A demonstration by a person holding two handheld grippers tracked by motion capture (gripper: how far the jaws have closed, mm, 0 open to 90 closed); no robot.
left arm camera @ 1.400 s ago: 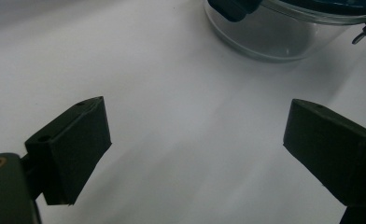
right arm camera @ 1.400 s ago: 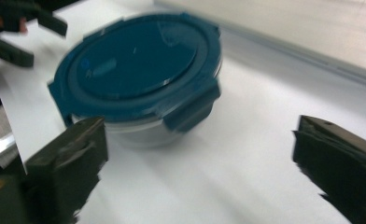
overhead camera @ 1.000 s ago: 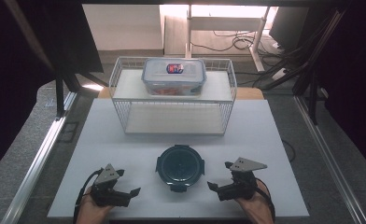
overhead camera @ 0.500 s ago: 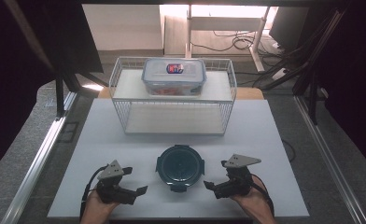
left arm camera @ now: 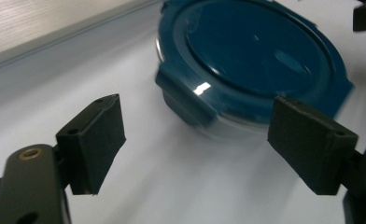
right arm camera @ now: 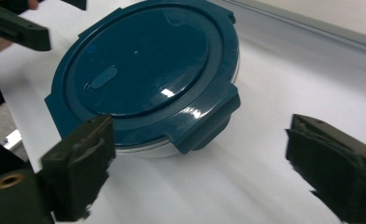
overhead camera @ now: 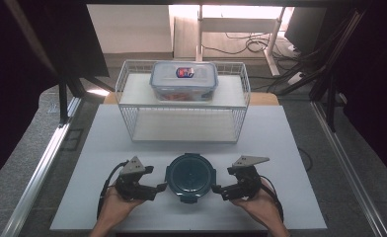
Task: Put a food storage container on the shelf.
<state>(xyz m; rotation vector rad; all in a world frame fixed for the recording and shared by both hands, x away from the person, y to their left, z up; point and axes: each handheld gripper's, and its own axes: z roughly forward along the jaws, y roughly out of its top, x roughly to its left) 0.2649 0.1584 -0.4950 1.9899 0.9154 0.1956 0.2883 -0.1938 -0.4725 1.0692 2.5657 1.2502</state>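
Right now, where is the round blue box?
In the high view the round blue box sits on the white table near the front edge, between the left gripper and the right gripper.

1. The round container's lid (overhead camera: 189,174) is showing deep teal, glossy, with white glints of light.
2. Both grippers' pads (left arm camera: 97,140) are looking matte black.
3. The table (overhead camera: 290,148) is reading as plain white.
4. The wire basket (overhead camera: 132,118) is showing white too.
5. The clear box (overhead camera: 184,81) is wearing a red-and-blue label, possibly printed; its contents are looking reddish.
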